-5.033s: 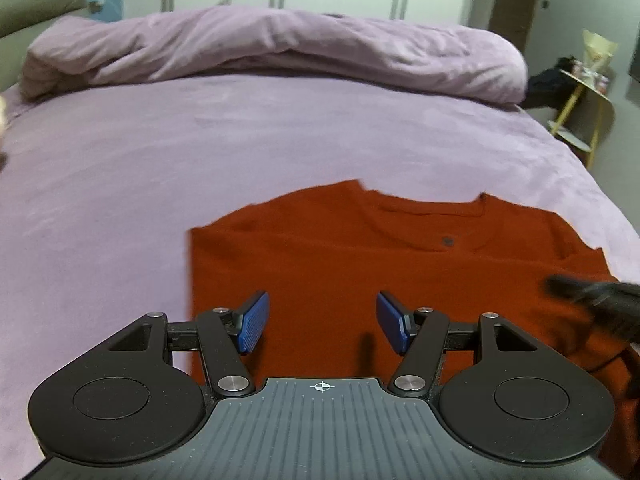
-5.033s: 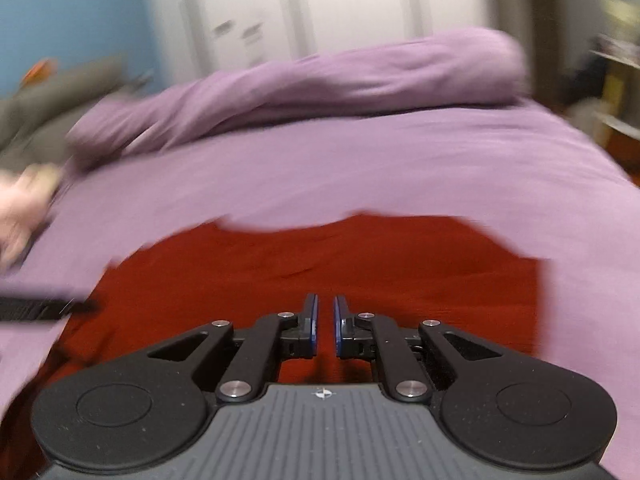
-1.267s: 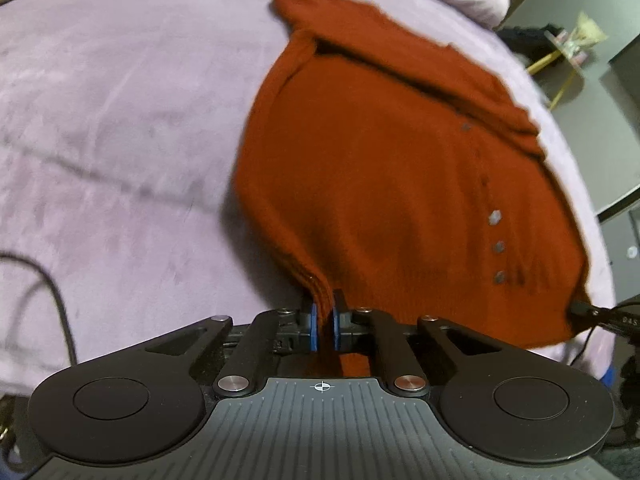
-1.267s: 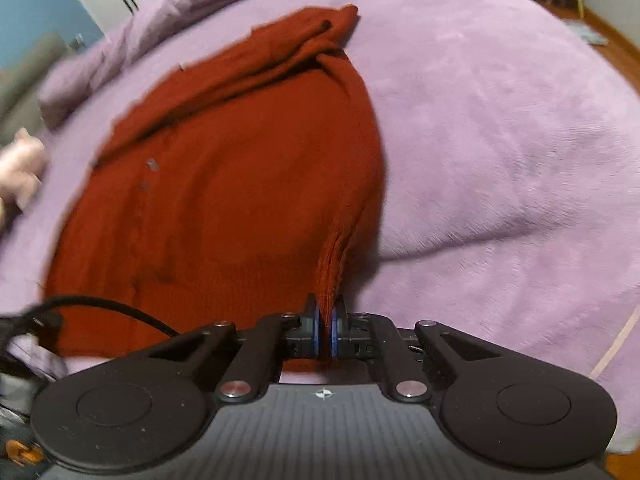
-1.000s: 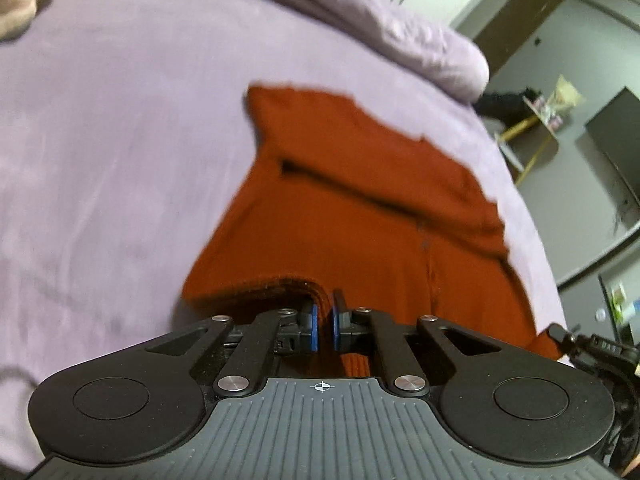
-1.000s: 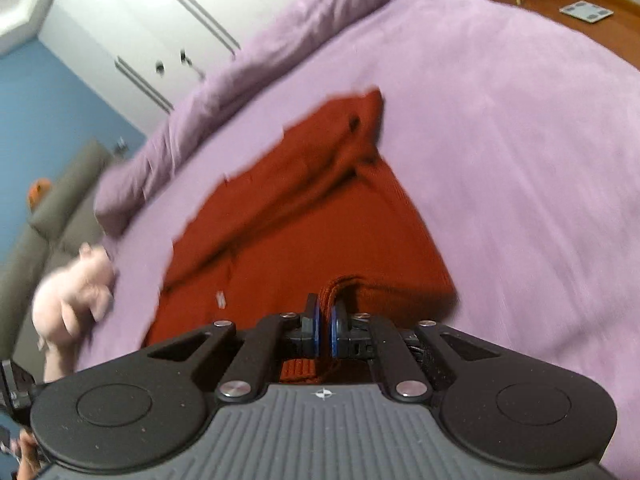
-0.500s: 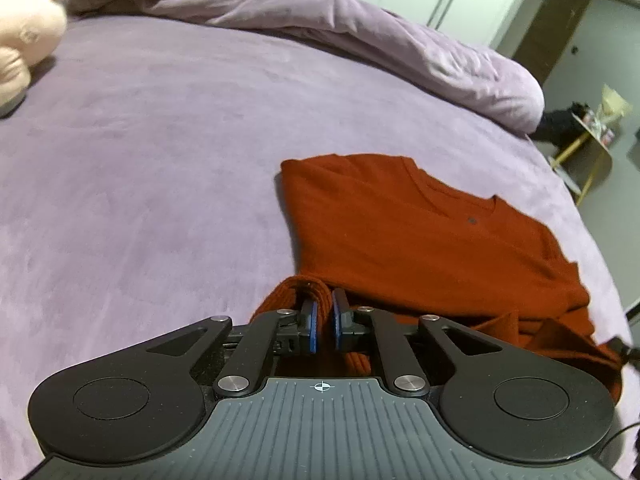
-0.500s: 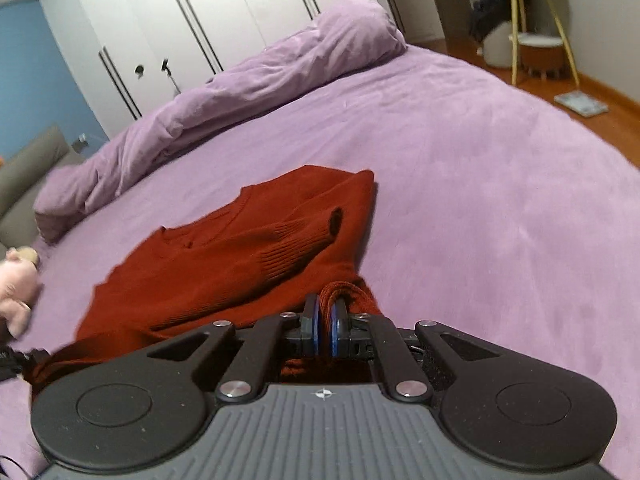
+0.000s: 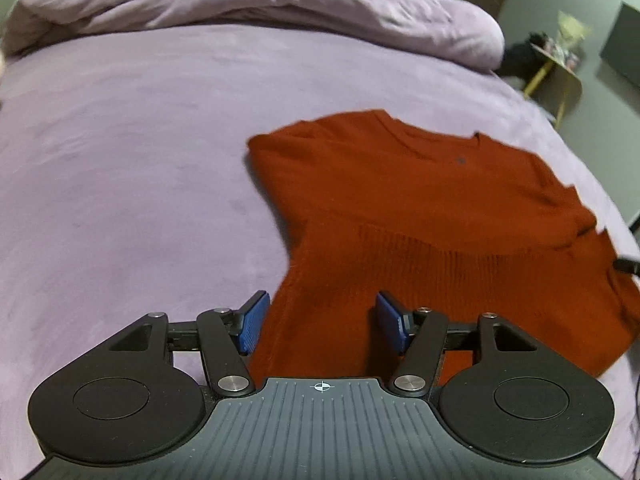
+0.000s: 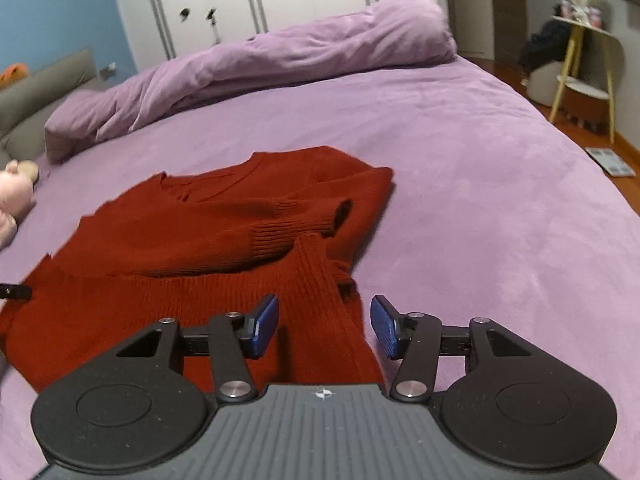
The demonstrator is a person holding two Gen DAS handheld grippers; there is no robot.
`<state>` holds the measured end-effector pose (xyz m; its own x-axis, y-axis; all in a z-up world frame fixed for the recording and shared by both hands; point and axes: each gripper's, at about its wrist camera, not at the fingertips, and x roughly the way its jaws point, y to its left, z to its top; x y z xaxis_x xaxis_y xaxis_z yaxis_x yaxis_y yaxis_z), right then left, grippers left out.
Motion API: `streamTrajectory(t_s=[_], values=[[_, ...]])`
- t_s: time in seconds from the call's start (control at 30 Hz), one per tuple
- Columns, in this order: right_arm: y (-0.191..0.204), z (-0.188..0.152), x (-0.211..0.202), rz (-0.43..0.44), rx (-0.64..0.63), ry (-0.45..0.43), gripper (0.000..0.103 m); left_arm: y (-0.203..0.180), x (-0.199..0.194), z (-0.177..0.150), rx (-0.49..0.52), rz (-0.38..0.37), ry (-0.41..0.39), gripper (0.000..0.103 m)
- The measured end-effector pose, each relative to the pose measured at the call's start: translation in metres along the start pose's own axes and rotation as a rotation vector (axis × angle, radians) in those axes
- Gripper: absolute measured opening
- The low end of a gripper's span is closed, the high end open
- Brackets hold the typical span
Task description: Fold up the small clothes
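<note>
A rust-red knitted sweater (image 9: 420,208) lies on the purple bed, its ribbed bottom hem folded up over the body toward the collar. It also shows in the right wrist view (image 10: 192,248), where a sleeve cuff (image 10: 320,216) lies across the fold. My left gripper (image 9: 322,320) is open and empty, just above the sweater's near left corner. My right gripper (image 10: 324,322) is open and empty, over the near right corner. A black tip of the other gripper shows at each view's edge (image 9: 628,266).
The purple bedspread (image 9: 120,152) surrounds the sweater. A bunched purple duvet (image 10: 260,64) lies along the far side. A pink plush toy (image 10: 14,192) sits at the left. A yellow-legged stool (image 10: 580,68) and scale (image 10: 610,162) stand on the floor right of the bed.
Both grippers carried the hem up and forward over the sweater body, then opened and let it go. The hem now lies folded on the sweater.
</note>
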<state>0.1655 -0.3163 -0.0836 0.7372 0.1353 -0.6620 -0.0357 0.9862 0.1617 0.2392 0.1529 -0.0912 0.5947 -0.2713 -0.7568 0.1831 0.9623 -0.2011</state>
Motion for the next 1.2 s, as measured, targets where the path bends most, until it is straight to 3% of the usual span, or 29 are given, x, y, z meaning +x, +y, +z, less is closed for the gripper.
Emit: streamTrajectory(t_s=[0.1,0.17,0.2,0.23,0.43,0.63,0.73,0.83,1.03,1.2], values=[[0.013,0.002,0.004,-0.005,-0.076,-0.024,0.031,-0.004,0.005,0.002,-0.002,0.012,-0.006,0.047],[0.021,0.002,0.004,-0.008,-0.121,-0.035,0.006,-0.004,0.005,0.002,-0.002,0.009,-0.018,0.028],[0.023,0.002,0.003,-0.002,-0.128,-0.038,0.005,-0.004,0.006,0.002,0.002,0.011,-0.020,0.022],[0.024,0.002,0.003,0.003,-0.132,-0.038,0.005,-0.004,0.005,0.003,0.003,0.013,-0.020,0.015],[0.026,0.001,-0.001,-0.007,-0.138,-0.044,0.004,-0.003,-0.006,0.007,-0.023,-0.018,-0.044,0.009],[0.026,0.030,-0.030,0.043,-0.072,-0.178,0.004,0.001,-0.051,0.044,-0.096,-0.087,-0.214,0.008],[0.020,0.051,-0.030,0.048,0.001,-0.234,0.004,0.002,-0.051,0.069,-0.097,-0.037,-0.272,0.008],[0.018,0.071,-0.015,0.013,0.042,-0.264,0.004,0.006,-0.032,0.086,-0.120,-0.002,-0.270,0.008],[0.020,0.091,0.036,-0.056,0.052,-0.203,0.004,0.007,0.008,0.105,-0.120,0.057,-0.224,0.008],[0.018,0.102,0.056,-0.093,0.062,-0.211,0.004,0.008,0.020,0.124,-0.113,0.082,-0.266,0.008]])
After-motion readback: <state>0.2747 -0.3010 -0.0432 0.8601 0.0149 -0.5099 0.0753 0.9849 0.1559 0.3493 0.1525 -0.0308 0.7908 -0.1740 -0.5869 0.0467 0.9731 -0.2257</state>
